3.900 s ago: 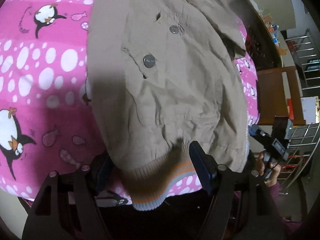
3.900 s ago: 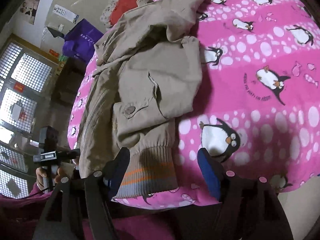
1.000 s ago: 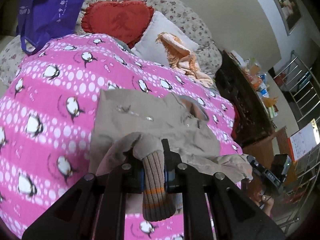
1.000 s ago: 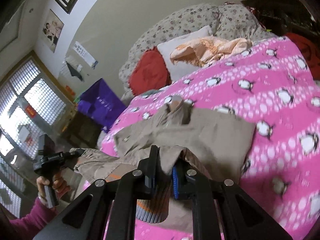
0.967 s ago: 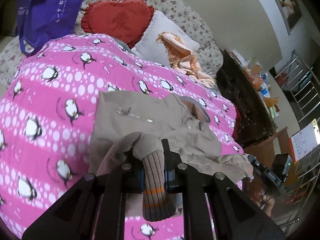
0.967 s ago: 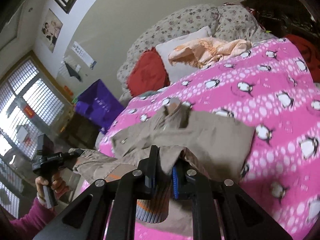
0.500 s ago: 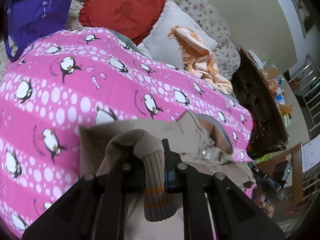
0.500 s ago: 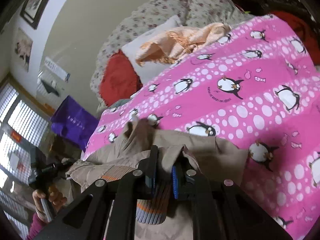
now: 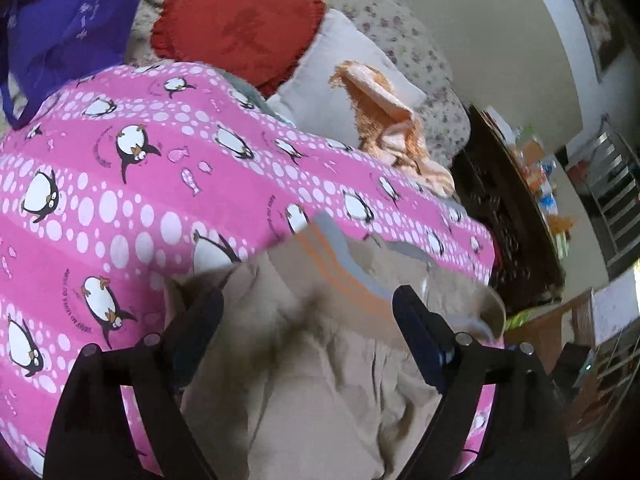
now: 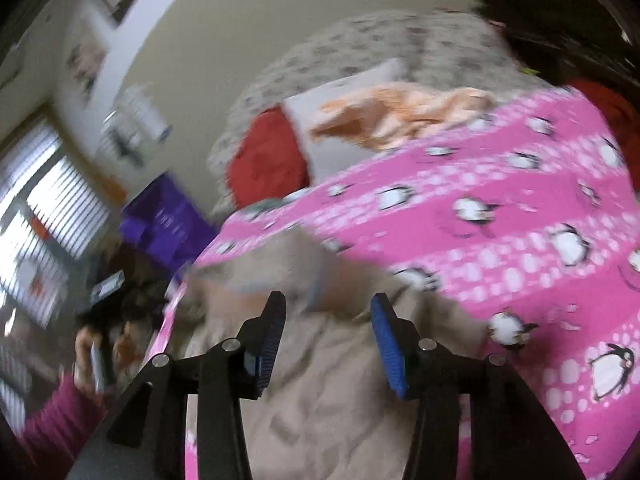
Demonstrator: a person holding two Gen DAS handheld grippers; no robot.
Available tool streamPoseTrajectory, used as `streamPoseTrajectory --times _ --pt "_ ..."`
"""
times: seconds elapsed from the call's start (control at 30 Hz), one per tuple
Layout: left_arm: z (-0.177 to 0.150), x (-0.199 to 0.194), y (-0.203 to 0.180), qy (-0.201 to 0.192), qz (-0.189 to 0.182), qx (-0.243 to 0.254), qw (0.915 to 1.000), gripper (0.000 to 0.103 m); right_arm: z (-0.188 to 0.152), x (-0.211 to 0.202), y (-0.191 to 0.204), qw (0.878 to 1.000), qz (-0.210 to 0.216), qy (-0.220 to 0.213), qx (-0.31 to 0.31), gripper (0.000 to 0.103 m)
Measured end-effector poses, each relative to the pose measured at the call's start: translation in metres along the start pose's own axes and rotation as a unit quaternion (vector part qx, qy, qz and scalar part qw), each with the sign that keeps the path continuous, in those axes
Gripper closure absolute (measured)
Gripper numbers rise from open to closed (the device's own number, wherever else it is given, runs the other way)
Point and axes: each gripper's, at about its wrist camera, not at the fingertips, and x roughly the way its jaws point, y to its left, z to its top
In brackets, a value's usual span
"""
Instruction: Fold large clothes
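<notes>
A tan jacket [image 9: 320,380] lies folded over on the pink penguin bedspread [image 9: 120,208]. Its ribbed hem with orange and grey stripes [image 9: 340,268] lies at the far edge of the fold. My left gripper [image 9: 308,312] is open and empty just above the jacket. The right wrist view is blurred: the jacket [image 10: 320,392] lies below my right gripper [image 10: 328,316], which is open and empty. The other hand with its gripper [image 10: 96,344] shows at the left.
A red heart cushion [image 9: 236,28], a white pillow [image 9: 348,92] and an orange cloth [image 9: 396,136] lie at the head of the bed. A purple bag [image 9: 60,20] hangs at the left. A dark cabinet [image 9: 508,220] and metal racks [image 9: 616,200] stand to the right.
Both grippers were shut on the jacket's ribbed hem and carried it up toward the collar. Now both have opened and let the hem drop onto the jacket.
</notes>
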Motion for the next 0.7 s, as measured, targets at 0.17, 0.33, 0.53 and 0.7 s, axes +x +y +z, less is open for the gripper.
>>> streamPoseTrajectory --times 0.17,0.33,0.53,0.7 --pt "-0.023 0.037 -0.002 0.044 0.089 0.046 0.9939 0.016 -0.021 0.063 0.033 0.990 -0.065 0.080 -0.101 0.057" --pt "-0.024 0.080 0.023 0.073 0.145 0.030 0.9863 0.016 -0.009 0.138 -0.005 0.986 -0.128 0.098 -0.044 0.060" --pt "-0.020 0.054 0.025 0.058 0.090 0.030 0.9938 0.016 0.008 0.140 -0.008 0.985 -0.138 0.097 -0.025 0.058" --pt "-0.051 0.007 0.035 0.066 0.039 0.056 0.9955 0.016 -0.013 0.070 -0.001 0.991 -0.108 0.074 -0.025 0.033"
